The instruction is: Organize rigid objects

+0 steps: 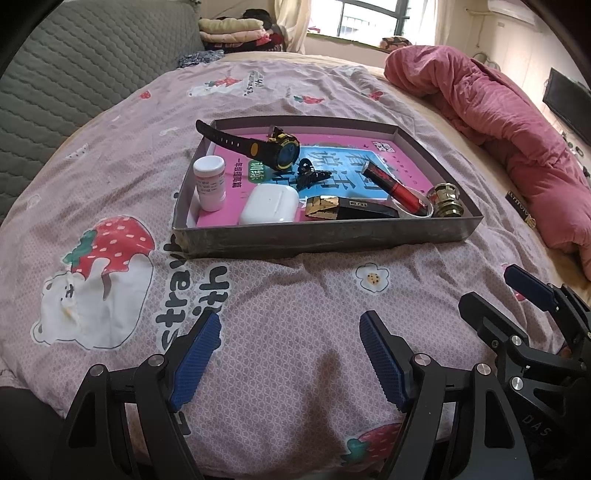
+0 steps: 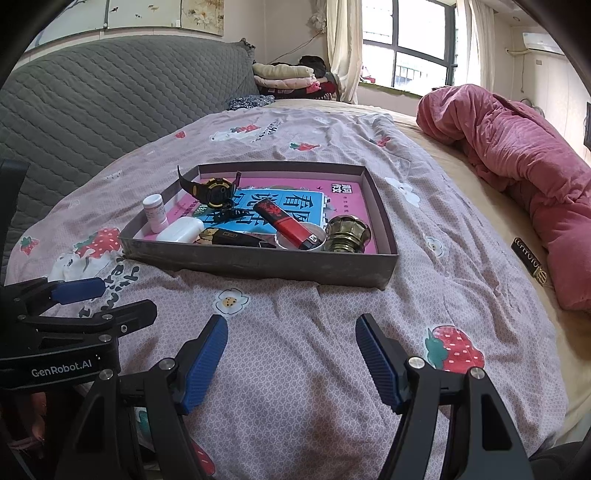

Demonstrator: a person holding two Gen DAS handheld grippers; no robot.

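Evidently the sorting is either finished or not yet begun: the left gripper point(image 1: 290, 354) and right gripper point(image 2: 291, 360) both hover empty over the strawberry-print bedsheet point(image 1: 280, 291), ribbed blue pads spread wide. Everything hard sits gathered in the shallow cardboard tray point(image 1: 325, 238) just ahead: a rubbery watch point(image 1: 273, 146), glossy white earbud case point(image 1: 267, 205), matte pill bottle point(image 1: 209, 181), red lipstick tube point(image 1: 391, 182) and faceted brass knob point(image 1: 447, 199).

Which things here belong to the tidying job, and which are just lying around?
Job: tray, watch, white bottle, earbud case, hair clip, red tube, black-gold box, brass knob.
Lying about: pink quilt, folded clothes.
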